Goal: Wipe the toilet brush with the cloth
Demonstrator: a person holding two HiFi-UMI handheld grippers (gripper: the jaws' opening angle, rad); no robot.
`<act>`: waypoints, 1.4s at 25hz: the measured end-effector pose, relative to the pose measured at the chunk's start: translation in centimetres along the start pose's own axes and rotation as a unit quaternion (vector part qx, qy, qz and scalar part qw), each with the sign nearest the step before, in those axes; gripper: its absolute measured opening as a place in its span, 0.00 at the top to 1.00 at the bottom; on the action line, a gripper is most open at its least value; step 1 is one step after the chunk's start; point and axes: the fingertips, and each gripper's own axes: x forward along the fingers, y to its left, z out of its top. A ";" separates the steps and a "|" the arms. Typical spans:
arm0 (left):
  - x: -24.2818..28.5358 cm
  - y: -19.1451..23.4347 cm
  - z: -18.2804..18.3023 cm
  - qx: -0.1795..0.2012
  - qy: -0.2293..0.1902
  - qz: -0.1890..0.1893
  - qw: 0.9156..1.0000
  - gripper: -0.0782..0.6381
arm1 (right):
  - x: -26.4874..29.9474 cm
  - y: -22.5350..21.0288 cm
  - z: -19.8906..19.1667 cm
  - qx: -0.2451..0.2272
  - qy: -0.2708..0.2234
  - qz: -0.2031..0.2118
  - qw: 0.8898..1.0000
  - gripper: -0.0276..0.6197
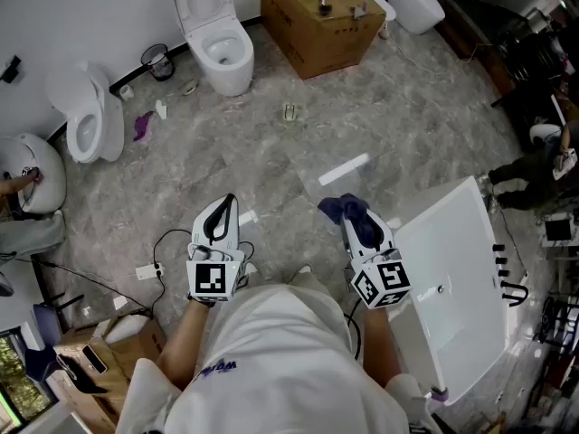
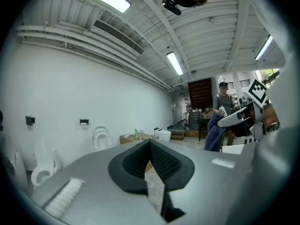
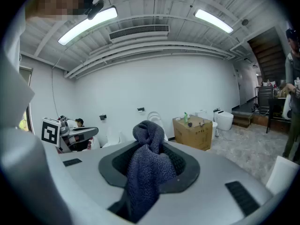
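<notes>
Head view: the right gripper (image 1: 360,227) pinches 1 dark blue cloth (image 1: 341,208). The left gripper (image 1: 225,210) has its jaws pressed together on nothing. No toilet brush can be identified in any view (0 counted). Toilets (image 1: 220,48) (at least 3) stand ahead, mostly leftward and well apart from both grippers, so the empty left gripper is probably better placed to fetch a brush.

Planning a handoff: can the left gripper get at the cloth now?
Likely yes: cloth sticks out of the right gripper, nothing between it and the left gripper, whose empty jaws are shut.
</notes>
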 end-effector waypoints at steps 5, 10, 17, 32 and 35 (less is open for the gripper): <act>-2.0 3.7 -0.1 -0.006 -0.020 0.029 0.999 0.89 | 0.9 3.2 -0.8 -0.009 0.010 -0.012 1.000 0.78; -4.5 7.1 0.5 0.109 -0.035 0.017 0.993 0.89 | 0.9 7.3 -2.1 -0.003 0.034 -0.018 0.999 0.78; -4.4 9.1 -1.4 0.039 -0.020 -0.012 0.999 0.89 | 1.9 8.9 -4.0 0.007 0.061 -0.037 0.997 0.77; 12.0 6.1 -1.4 0.028 0.020 -0.029 0.999 0.89 | 13.2 -4.3 -3.0 0.042 0.063 -0.024 0.997 0.77; 16.2 4.7 0.3 0.043 0.023 -0.041 0.998 0.89 | 14.6 -8.2 -2.5 0.062 0.060 -0.032 0.996 0.77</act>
